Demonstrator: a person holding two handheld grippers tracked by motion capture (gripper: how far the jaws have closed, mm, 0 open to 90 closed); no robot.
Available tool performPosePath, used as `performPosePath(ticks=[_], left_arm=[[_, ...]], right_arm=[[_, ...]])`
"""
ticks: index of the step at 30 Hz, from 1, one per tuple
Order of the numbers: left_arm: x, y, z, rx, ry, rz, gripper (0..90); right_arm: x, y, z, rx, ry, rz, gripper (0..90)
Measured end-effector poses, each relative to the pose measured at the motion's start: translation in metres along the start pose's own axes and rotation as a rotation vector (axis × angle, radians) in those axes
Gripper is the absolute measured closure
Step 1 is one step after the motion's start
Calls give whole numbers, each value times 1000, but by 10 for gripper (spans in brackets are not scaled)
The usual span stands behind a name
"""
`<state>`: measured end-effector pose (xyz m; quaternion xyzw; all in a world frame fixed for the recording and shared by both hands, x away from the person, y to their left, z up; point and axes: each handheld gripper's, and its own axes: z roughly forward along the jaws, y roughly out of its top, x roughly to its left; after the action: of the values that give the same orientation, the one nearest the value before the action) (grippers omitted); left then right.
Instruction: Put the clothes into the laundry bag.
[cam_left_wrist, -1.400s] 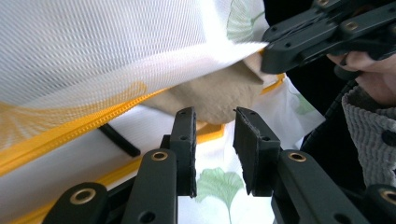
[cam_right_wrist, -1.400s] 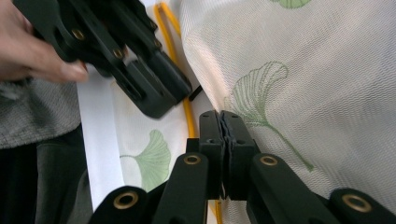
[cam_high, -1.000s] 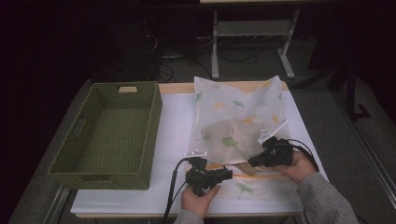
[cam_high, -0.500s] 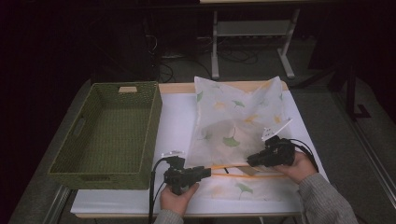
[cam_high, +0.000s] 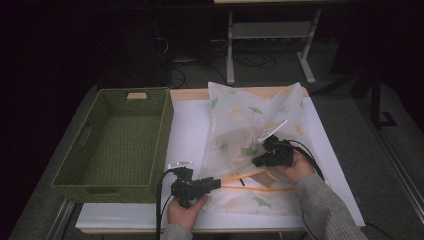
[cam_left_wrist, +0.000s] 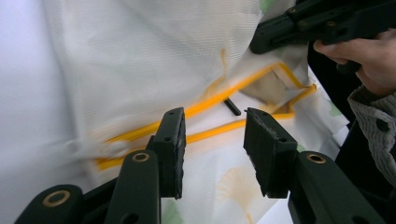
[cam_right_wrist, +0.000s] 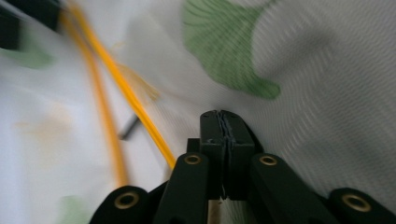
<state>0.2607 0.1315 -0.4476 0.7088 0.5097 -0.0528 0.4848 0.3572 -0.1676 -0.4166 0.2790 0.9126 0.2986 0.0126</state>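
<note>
1. A white mesh bag (cam_high: 250, 135) printed with green and yellow leaves lies on the white table (cam_high: 187, 130), right of centre in the high view, its orange zipper edge (cam_high: 250, 176) toward the bottom of the frame.
2. The zipper mouth stands partly open; in the left gripper view the two orange bands (cam_left_wrist: 224, 98) run diagonally from lower left to upper right, with a small dark zipper pull (cam_left_wrist: 232, 107) between them.
3. The left gripper (cam_high: 212, 183) sits at lower centre of the high view, just beside the bag's lower left corner. Its jaws have just been opening and now stand roughly half apart, with nothing pinched; the zipper bands lie beyond the tips.
4. The right gripper (cam_high: 257, 161) sits right of centre in the high view, over the bag's upper zipper edge. Its jaws have closed and meet completely in the right gripper view (cam_right_wrist: 223, 122), pressed against the mesh; whether cloth is caught between them I cannot tell.
5. A green woven basket (cam_high: 165, 130) stands at the left of the high view, beside the bag.
</note>
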Motion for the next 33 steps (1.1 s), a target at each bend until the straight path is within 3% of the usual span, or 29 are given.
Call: performPosePath(ticks=[4, 7, 11, 20, 23, 27, 33], left_arm=[[4, 0, 1, -3, -4, -17, 576], [3, 1, 2, -1, -7, -3, 577], [2, 1, 1, 4, -2, 0, 563], [6, 2, -13, 10, 30, -11, 520], [7, 2, -18, 15, 47, -6, 510], [11, 1, -23, 15, 71, -16, 496], [16, -2, -21, 62, 130, -23, 486]], right_arm=[[-9, -2, 3, 8, -53, 19, 892], [-16, -4, 1, 6, -94, 43, 891], [-22, -9, -2, 4, -52, 53, 855], [-11, -12, -7, -15, 35, 7, 793], [-8, -13, -8, -6, 38, -8, 790], [-11, -18, -9, 12, 22, 8, 809], [-11, -21, -15, -22, 37, 6, 801]])
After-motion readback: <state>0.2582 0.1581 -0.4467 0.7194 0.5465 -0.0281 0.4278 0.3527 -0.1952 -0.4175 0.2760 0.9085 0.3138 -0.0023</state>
